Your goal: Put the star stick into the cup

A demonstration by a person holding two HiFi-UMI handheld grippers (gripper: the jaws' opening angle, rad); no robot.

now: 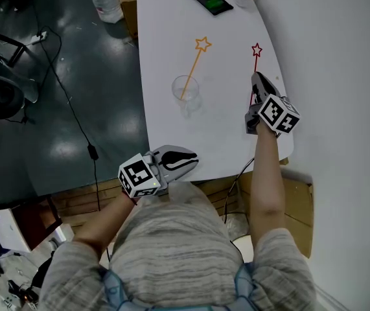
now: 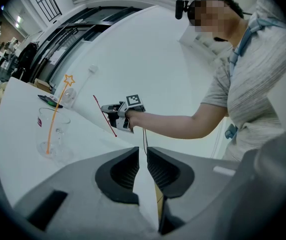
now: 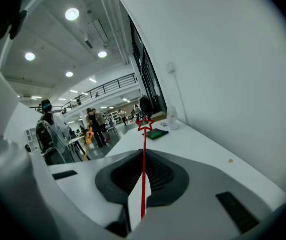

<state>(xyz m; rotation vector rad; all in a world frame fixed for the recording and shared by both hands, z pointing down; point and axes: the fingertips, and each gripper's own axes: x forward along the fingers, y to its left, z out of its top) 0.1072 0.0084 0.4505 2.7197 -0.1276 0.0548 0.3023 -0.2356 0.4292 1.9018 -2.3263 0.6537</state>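
The left gripper (image 1: 194,161) hangs at the near edge of the white table (image 1: 172,31). Its jaws are drawn almost together, leaving a thin slit with nothing in it (image 2: 143,151). Beyond those jaws and off to their left stands the clear plastic cup (image 1: 186,94) (image 2: 52,131). An orange star stick (image 1: 194,67) (image 2: 57,111) already leans inside it, foot on the cup's bottom and star well above the rim. Straight out past the left jaws, farther across the table, the right gripper (image 1: 256,78) (image 2: 111,115) is held by a bare forearm. Its jaws (image 3: 143,156) are pinched narrow on the red star stick (image 1: 256,60) (image 3: 144,149). The stem runs up the seam between the two pads, and the open red star stands clear beyond the jaw tips. That stick is well apart from the cup, which lies to the left of the right jaws. Ahead of the right jaws, past the star, a dark phone with a green screen (image 1: 210,0) (image 3: 155,134) lies flat on the table.
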